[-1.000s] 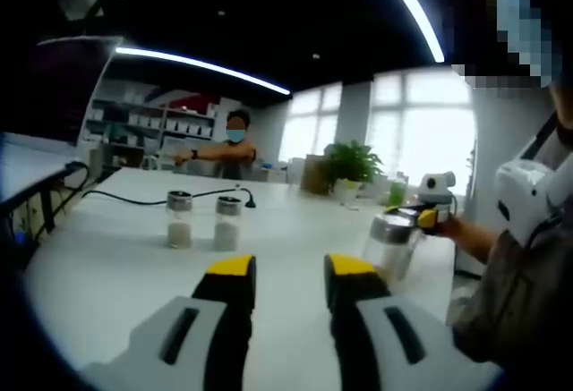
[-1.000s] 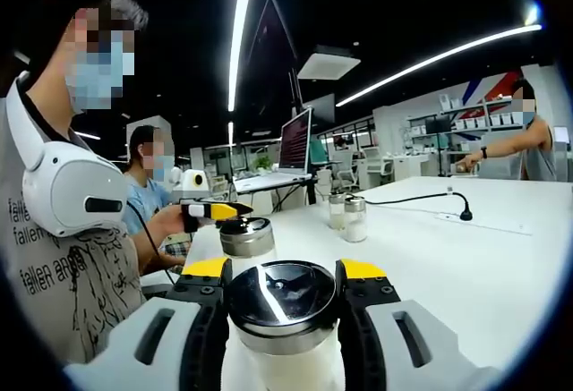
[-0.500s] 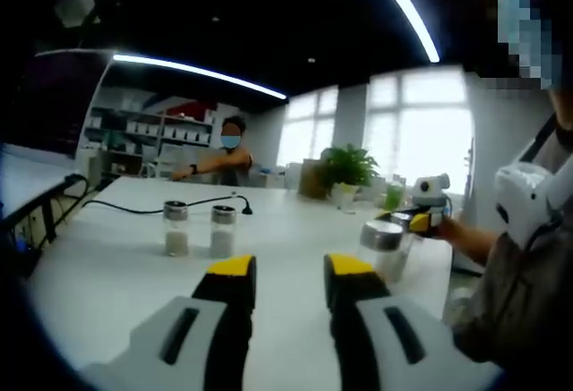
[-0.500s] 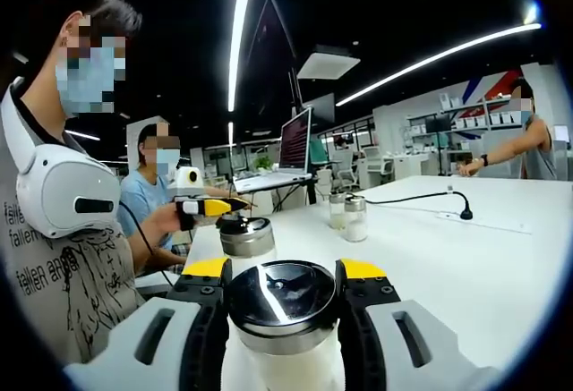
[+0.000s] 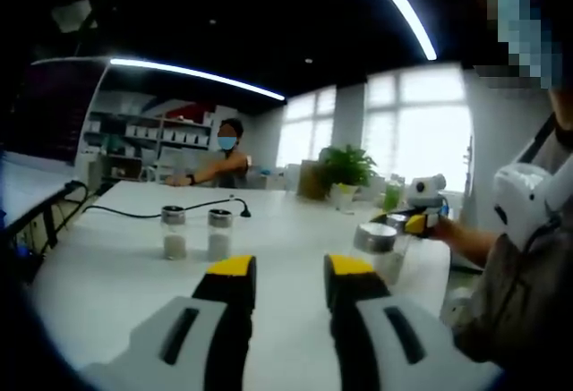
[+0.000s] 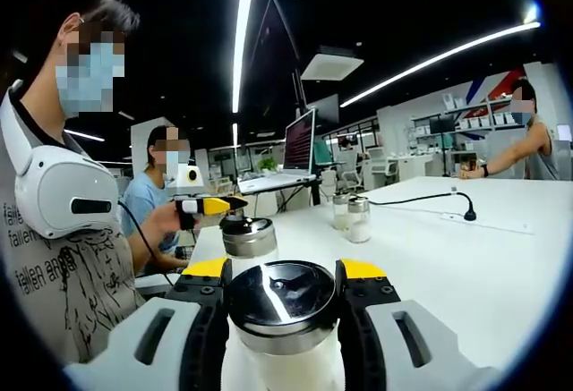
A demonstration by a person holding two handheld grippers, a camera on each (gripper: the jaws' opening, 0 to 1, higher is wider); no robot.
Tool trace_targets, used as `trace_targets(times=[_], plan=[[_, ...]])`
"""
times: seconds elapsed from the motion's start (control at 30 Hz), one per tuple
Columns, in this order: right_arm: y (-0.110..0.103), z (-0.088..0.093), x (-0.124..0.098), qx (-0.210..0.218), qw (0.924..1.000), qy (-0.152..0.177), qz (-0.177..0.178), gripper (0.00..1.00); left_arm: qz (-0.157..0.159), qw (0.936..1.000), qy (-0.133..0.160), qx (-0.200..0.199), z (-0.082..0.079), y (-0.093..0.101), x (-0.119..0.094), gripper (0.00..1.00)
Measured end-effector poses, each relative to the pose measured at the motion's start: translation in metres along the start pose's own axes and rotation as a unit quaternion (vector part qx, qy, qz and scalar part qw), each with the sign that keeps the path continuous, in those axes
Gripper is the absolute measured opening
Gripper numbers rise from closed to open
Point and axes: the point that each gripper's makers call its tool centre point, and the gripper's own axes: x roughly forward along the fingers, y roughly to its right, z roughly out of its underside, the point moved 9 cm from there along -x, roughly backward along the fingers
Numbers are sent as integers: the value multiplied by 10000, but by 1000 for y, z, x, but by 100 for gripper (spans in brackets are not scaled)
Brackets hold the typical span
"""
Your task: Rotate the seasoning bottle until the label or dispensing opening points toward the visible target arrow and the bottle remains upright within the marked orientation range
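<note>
Gripping seasoning bottle point(image 6: 283, 319), lower centre: right claw point(image 6: 283, 275) pinching it upright; left claw point(image 5: 283, 270) spread, empty. No arrow visible; rotation apparently outstanding.

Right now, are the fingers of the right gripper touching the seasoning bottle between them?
Touching. In the right gripper view, both yellow-tipped fingers press against the steel cap of the seasoning bottle, with no gap on either side.

Left gripper point(image 5: 284, 275) jaws apart, two bottles point(image 5: 196, 233) on white table point(image 5: 107, 270)
</note>
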Motion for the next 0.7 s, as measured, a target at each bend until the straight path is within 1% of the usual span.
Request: trace_targets(times=[0.33, 0.53, 0.7], plan=[[-5, 3, 4, 19, 10000, 3, -34, 46, 71, 10000, 1, -47, 5, -4, -3, 32], [-5, 3, 3, 13, 10000, 18, -77, 46, 240, 9993, 195, -190, 1, 0, -1, 32], [-5, 2, 3, 17, 10000, 19, -96, 46, 218, 9995, 149, -145, 1, -2, 0, 32]])
